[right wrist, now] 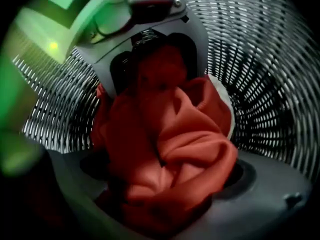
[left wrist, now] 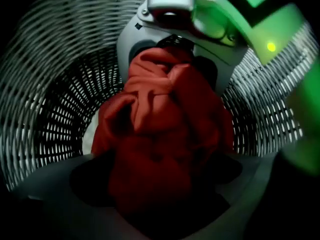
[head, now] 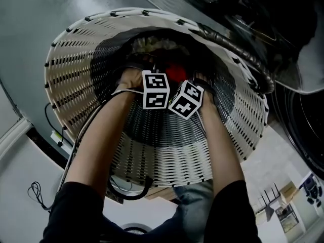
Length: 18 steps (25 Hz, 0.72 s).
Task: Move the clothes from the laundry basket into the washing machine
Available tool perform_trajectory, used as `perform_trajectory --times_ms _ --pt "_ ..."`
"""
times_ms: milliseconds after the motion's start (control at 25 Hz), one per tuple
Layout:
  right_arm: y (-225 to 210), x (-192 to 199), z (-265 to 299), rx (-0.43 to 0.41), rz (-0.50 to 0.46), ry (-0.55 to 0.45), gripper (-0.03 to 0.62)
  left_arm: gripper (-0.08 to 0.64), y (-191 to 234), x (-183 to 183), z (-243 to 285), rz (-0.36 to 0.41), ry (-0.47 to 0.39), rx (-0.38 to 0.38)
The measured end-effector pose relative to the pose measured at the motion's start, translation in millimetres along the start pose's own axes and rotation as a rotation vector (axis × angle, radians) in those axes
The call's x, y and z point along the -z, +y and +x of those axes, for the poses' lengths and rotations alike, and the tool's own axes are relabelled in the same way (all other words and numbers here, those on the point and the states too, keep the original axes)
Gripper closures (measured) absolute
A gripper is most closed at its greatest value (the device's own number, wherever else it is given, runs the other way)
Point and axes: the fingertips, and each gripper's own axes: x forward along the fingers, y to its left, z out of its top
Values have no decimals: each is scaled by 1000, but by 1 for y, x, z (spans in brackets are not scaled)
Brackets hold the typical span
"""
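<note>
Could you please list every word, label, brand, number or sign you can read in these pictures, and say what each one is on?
No readable text in any view.
Left marker cube and right marker cube: black-and-white square patterns only, no letters.
Wicker laundry basket and red garment: no print or label shows.
Small objects at the head view's lower right: too small to read.

Arms (head: 96, 151) reach steeply down; left tongs (head: 155, 89) and right tongs (head: 186, 99) apparently spread.
</note>
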Motion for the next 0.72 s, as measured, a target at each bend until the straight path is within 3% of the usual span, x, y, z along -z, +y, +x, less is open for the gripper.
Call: perform_trajectory --times_ms 80,240,280,440,560,720 --pt "2 1 0 -20 20 1 23 19 0 0 0 -6 29 1" --pt "6 1 -1 -14 26 9 139 276 -9 2 -4 20 37 -21" --pt "7 1 -2 -3 21 14 176 305 -11 2 -5 36 38 -30" --pt "6 -4 -11 54 -12 2 362 384 -11 2 -14 71 48 -80" --pt "9 -5 -15 61 -33 -8 406 420 -16 1 -21 36 31 -57" --pt "10 -7 -25 66 -72 -15 416 428 -17 -1 -34 -3 -2 -44"
